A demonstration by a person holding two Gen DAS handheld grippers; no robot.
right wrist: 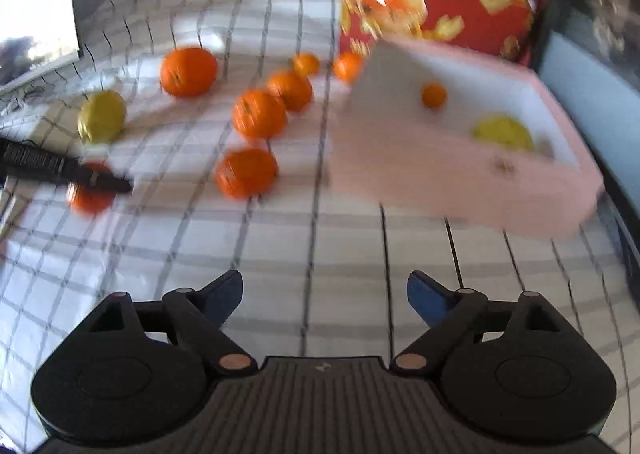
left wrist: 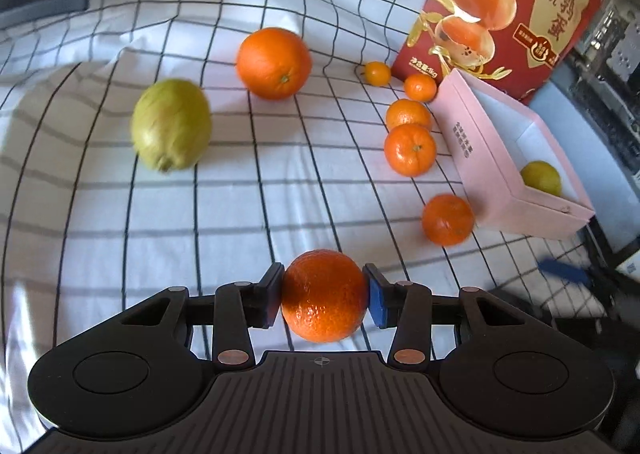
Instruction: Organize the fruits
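A mandarin [left wrist: 324,294] sits clamped between the pads of the left gripper [left wrist: 324,296], lifted just above the checked cloth [left wrist: 160,222] and close to the lens. Beyond it to the right stands the pink box [left wrist: 492,174], open, with a yellow-green fruit [left wrist: 541,178] already inside; the right wrist view also shows a small orange fruit [right wrist: 434,95] in there. So the sorting looks barely begun — five smaller mandarins still lie in a loose line beside the box, and a large orange [left wrist: 273,63] and a green pear-like fruit [left wrist: 171,124] rest well apart on the cloth. The left gripper tilts downward, the box ahead and to its right. The right gripper [right wrist: 325,300] hangs over bare cloth near the box, jaws spread wide and empty — pointing downward too.
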